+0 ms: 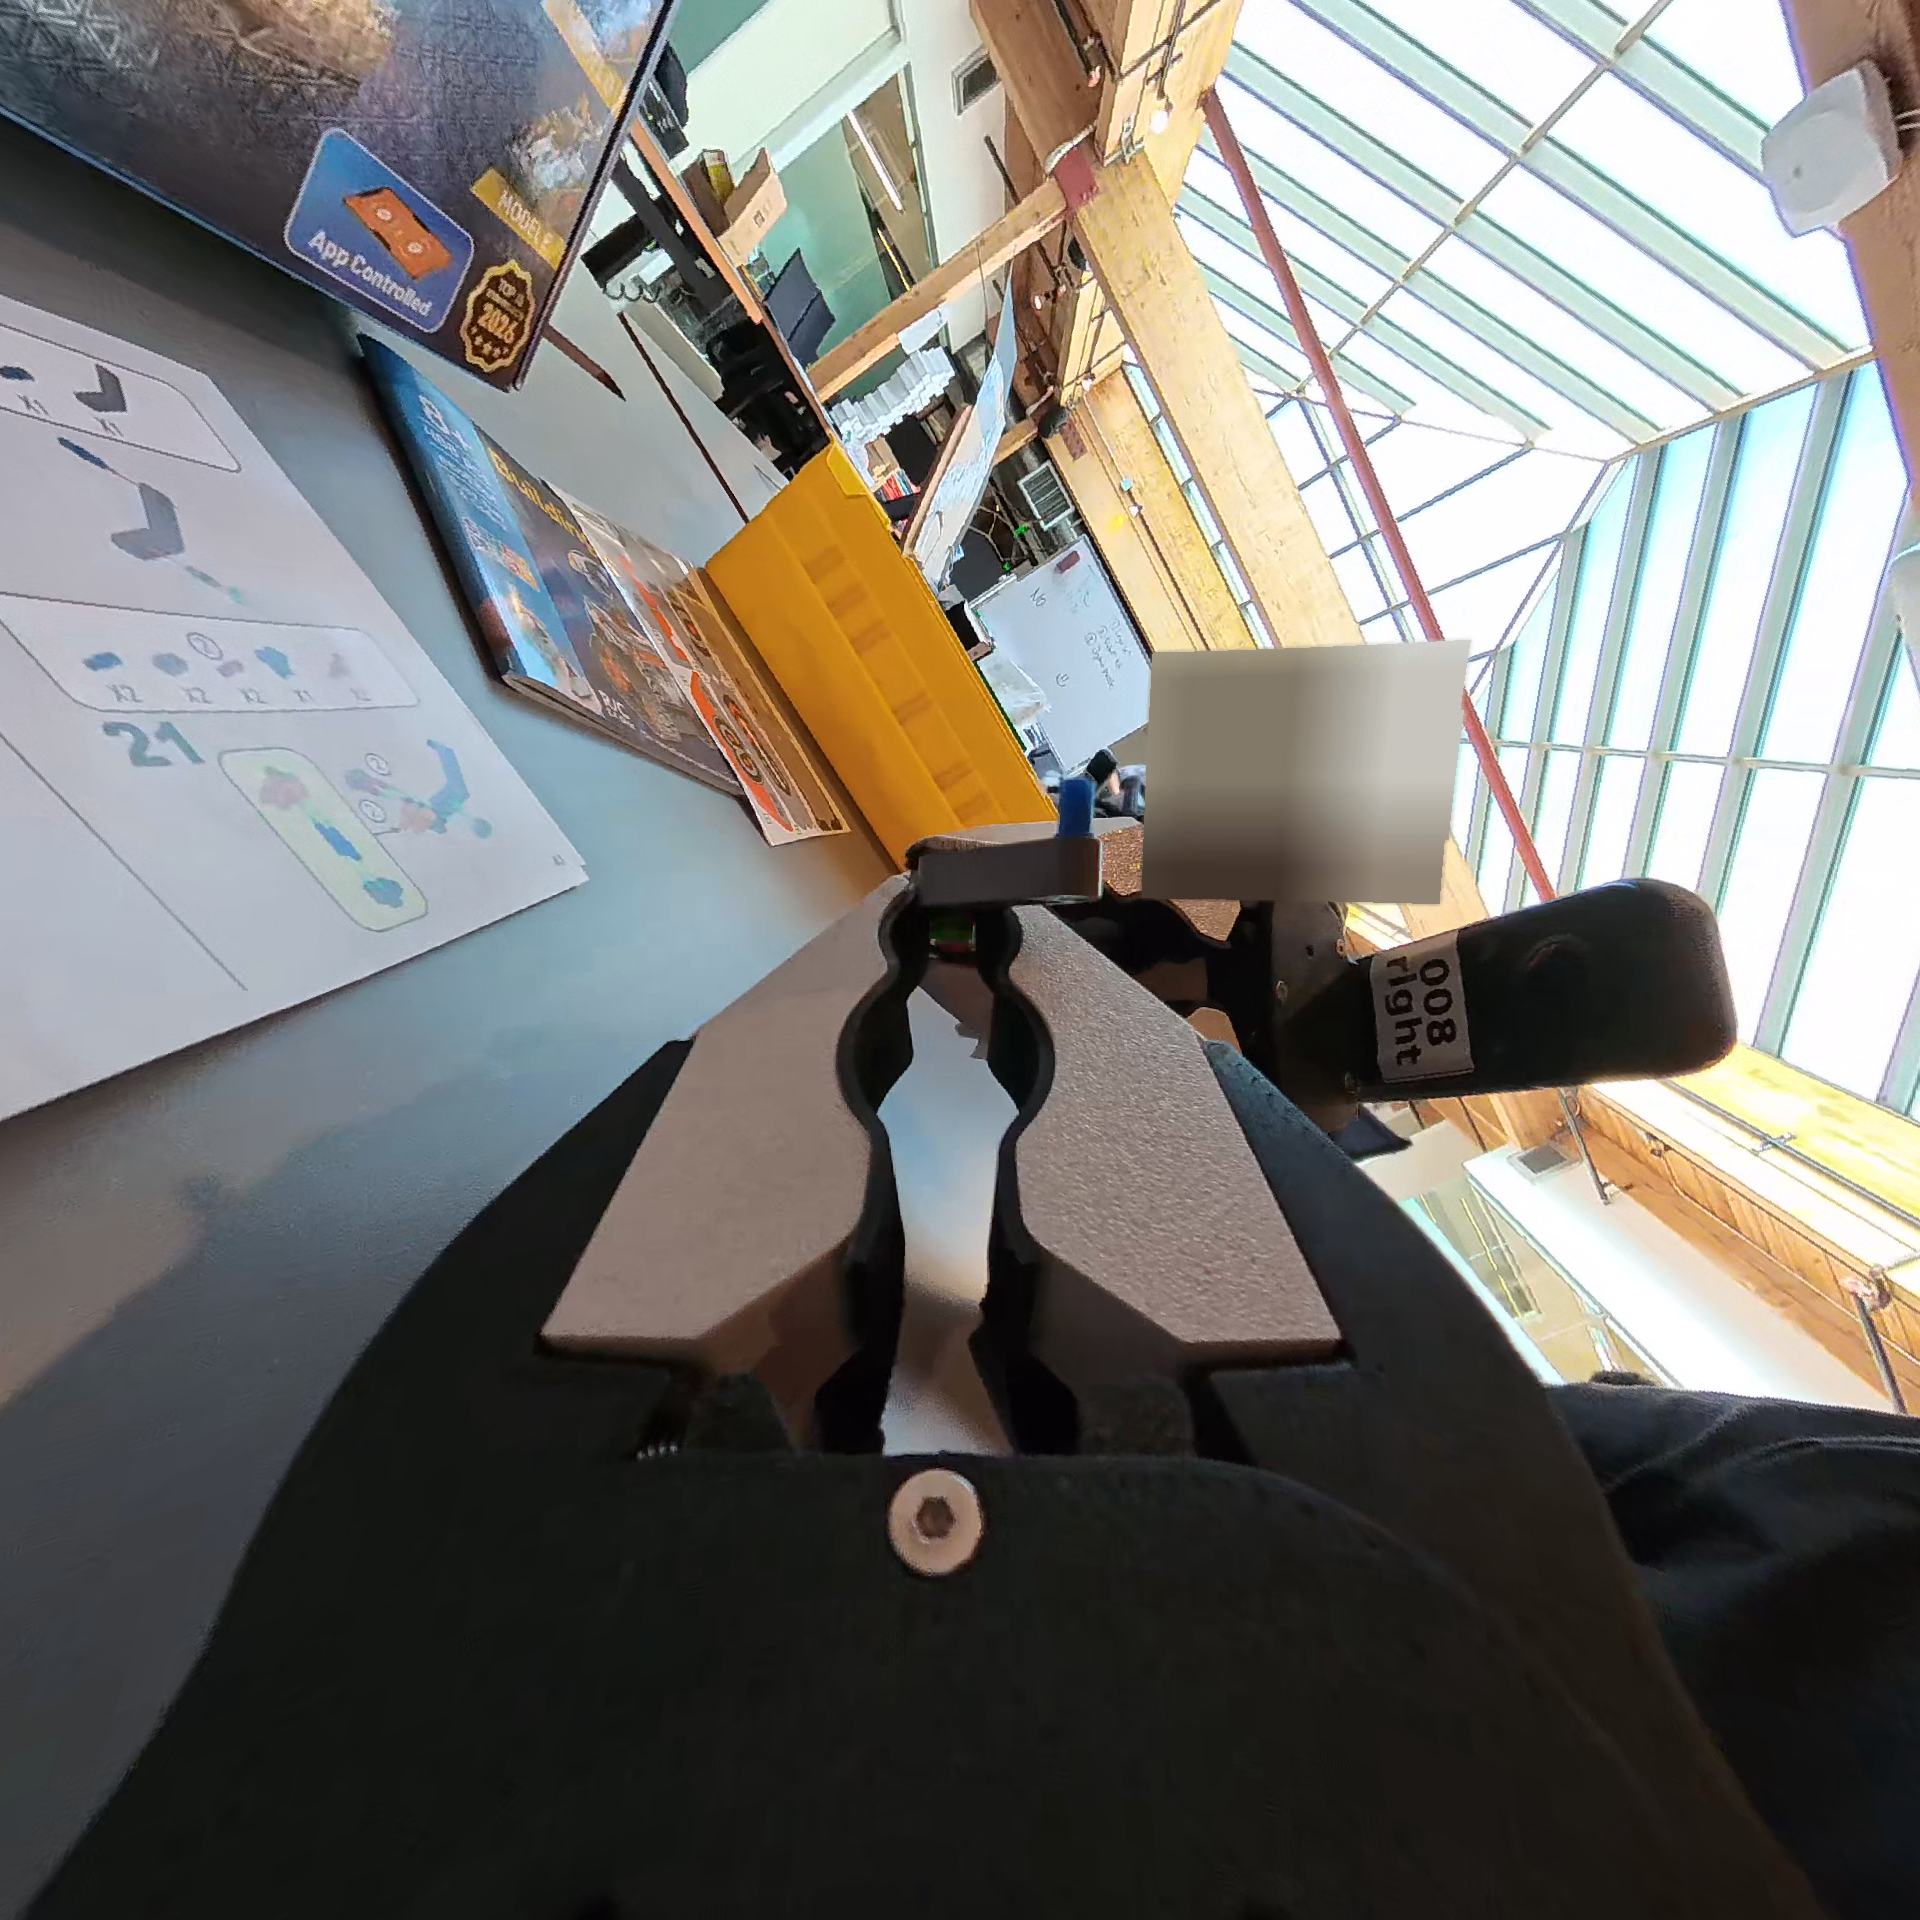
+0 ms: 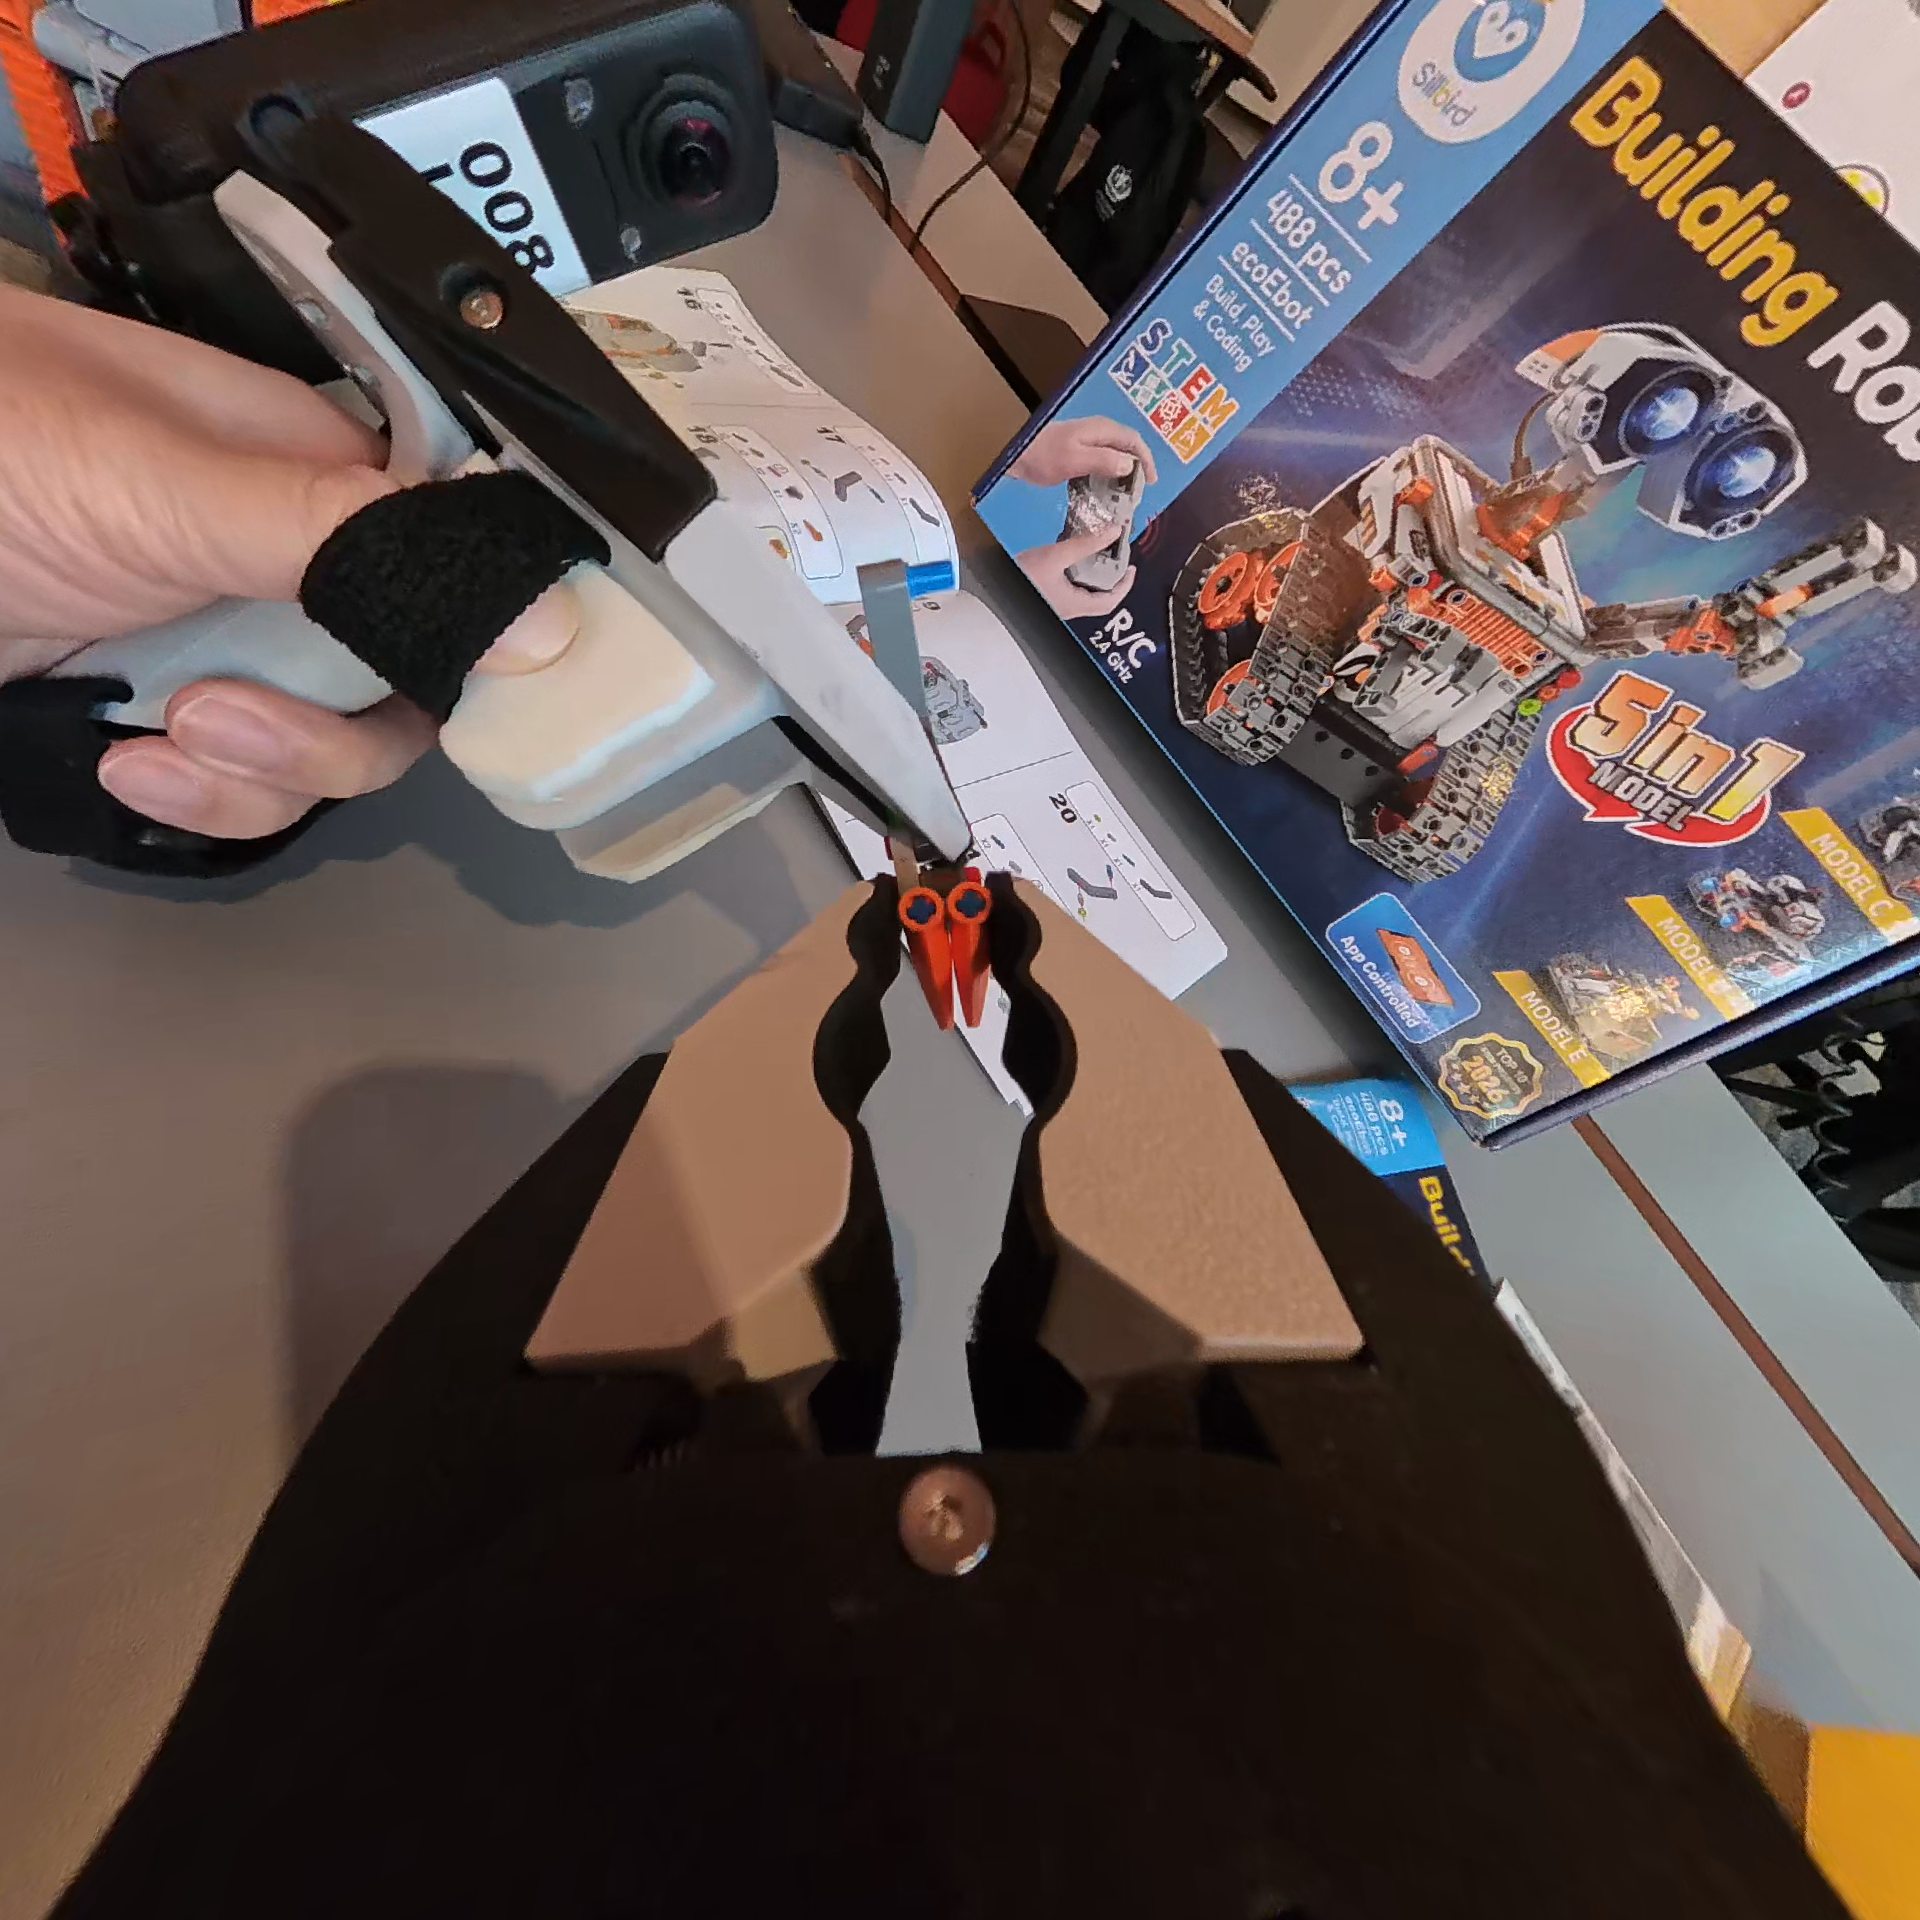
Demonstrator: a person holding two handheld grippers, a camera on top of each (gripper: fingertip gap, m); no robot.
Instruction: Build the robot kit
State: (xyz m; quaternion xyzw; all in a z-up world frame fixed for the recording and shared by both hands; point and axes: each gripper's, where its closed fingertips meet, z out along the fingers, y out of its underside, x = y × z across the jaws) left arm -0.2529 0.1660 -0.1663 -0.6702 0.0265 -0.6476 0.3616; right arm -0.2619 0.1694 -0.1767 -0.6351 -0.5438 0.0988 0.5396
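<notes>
My left gripper (image 1: 948, 914) is shut on a small assembly: a grey angled beam (image 1: 1013, 868) with a blue pin (image 1: 1073, 805) sticking out, plus green and red bits between the fingertips. My right gripper (image 2: 940, 899) is shut on an orange piece (image 2: 940, 966) made of two tubes with blue pins in their ends. In the right wrist view the left gripper (image 2: 940, 831), held by a hand (image 2: 156, 520), comes in from the upper left. Its tip meets the orange piece, and the grey beam (image 2: 888, 634) stands up behind it. Both are held above the grey table (image 2: 312, 1039).
An open instruction booklet (image 2: 1091, 831) lies on the table under the grippers; it also shows in the left wrist view (image 1: 208, 675). A large building-set box (image 2: 1507, 582) lies to the right. A second booklet (image 1: 561, 603) and a yellow bin (image 1: 873, 665) sit beyond. My left and right fingertips are right by each other.
</notes>
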